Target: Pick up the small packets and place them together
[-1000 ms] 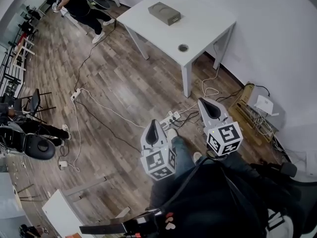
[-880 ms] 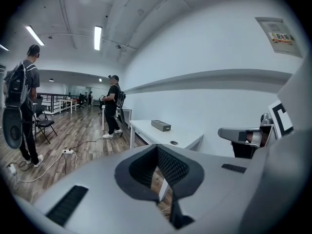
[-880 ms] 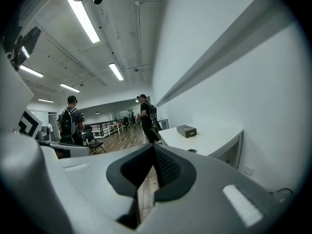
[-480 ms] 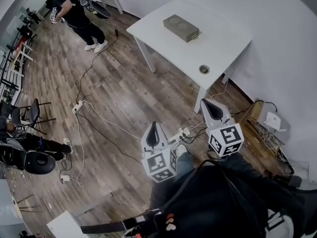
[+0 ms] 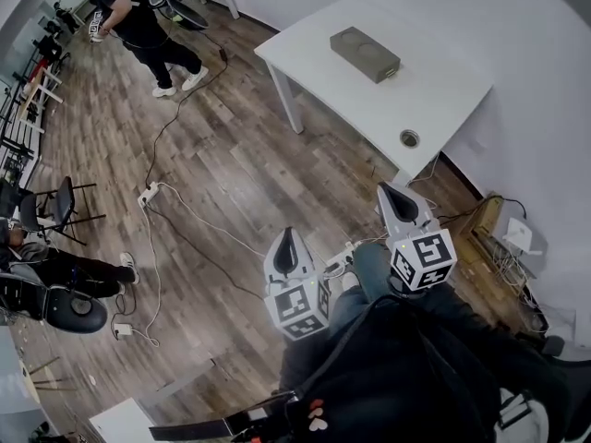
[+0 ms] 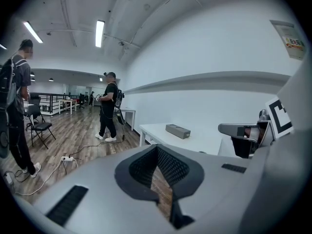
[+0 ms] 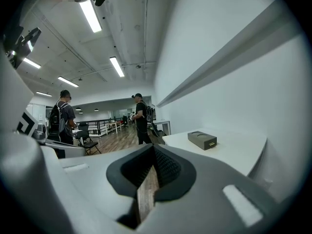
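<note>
Packets: not made out in any view | grey box (image 5: 367,53): lies on white table (image 5: 434,95), well apart from both grippers | left gripper (image 5: 286,236): jaws closed, nothing between them | right gripper (image 5: 386,190): jaws closed, nothing between them | both over wood floor (image 5: 222,155)

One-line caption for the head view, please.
Left tongs and right tongs, both shut and empty, held above wood floor, pointing toward a white table bearing a grey box.
</note>
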